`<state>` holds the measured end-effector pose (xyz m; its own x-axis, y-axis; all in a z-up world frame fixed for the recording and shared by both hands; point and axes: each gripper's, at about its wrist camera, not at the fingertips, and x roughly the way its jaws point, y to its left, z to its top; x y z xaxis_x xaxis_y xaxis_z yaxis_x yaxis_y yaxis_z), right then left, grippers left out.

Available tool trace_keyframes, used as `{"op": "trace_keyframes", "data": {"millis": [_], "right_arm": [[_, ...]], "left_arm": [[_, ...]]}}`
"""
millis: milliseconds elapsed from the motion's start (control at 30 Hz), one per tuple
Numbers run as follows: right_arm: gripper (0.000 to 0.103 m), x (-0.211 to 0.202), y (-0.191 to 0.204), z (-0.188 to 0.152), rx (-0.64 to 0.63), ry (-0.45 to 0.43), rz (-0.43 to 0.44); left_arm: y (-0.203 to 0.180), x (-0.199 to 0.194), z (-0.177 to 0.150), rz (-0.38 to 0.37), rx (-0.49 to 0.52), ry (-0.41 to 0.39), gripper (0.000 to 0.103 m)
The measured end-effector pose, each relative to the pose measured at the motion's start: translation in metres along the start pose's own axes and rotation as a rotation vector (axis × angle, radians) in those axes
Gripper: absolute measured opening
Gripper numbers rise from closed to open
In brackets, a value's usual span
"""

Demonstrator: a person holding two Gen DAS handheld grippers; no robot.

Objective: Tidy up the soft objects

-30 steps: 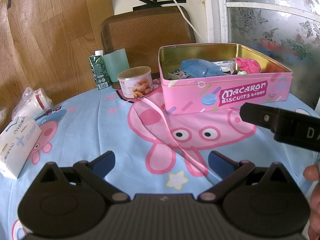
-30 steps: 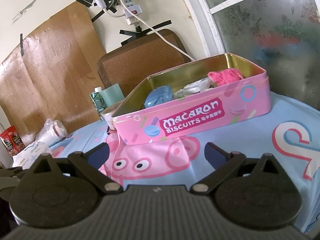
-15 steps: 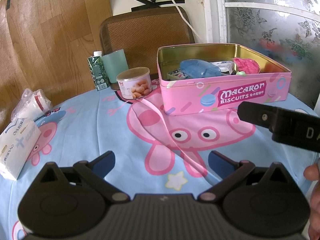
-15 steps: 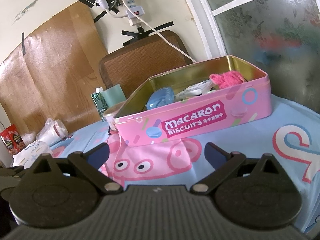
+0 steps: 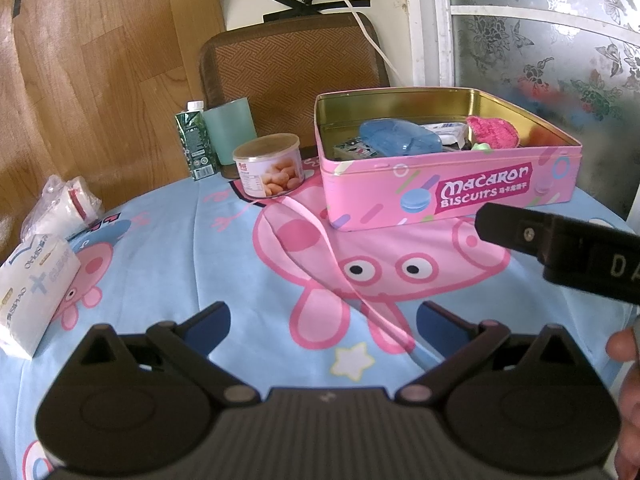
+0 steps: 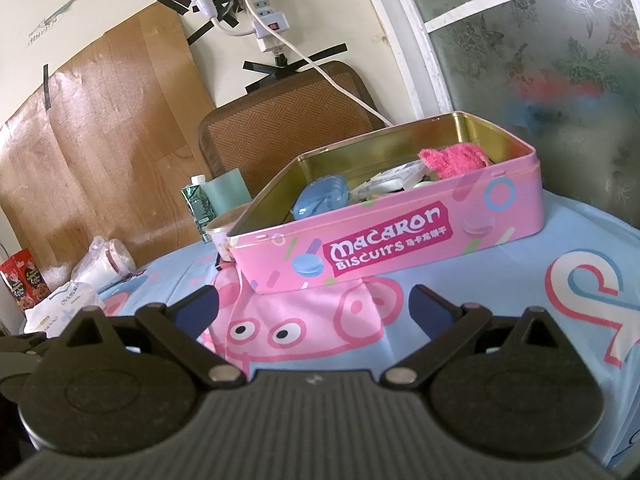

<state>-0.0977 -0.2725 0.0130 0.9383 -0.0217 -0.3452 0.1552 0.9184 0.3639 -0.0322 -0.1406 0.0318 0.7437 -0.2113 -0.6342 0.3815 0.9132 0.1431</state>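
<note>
Tin box (image 5: 448, 196) in pink metal, lettered "Macaron Biscuits", stands open at the far right of the table; inside I see a fluffy pink cloth (image 5: 494, 131) and a blue plastic case (image 5: 400, 142). Left of it stand a round snack can (image 5: 269, 166), a pale green cup (image 5: 229, 130) and a green carton (image 5: 195, 142); a white tissue pack (image 5: 34, 300) lies near the left edge. My left gripper (image 5: 323, 322) and right gripper (image 6: 314, 310) are both spread, holding nothing, over bare blue cartoon tablecloth (image 5: 192, 248).
</note>
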Motion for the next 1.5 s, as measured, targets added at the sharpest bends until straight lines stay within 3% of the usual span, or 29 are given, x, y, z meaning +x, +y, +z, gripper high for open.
{"op": "trace_keyframes", "data": {"millis": [633,1500], "right_arm": [[0.103,-0.007,0.005,0.000,-0.024,-0.042,-0.004],[0.103,-0.005,0.003,-0.002,-0.012,-0.028,-0.007]], "left_arm": [[0.008,0.001,0.001,0.030,-0.016,0.000,0.103],[0.010,-0.001,0.001,0.050,-0.013,-0.023,0.103]]}}
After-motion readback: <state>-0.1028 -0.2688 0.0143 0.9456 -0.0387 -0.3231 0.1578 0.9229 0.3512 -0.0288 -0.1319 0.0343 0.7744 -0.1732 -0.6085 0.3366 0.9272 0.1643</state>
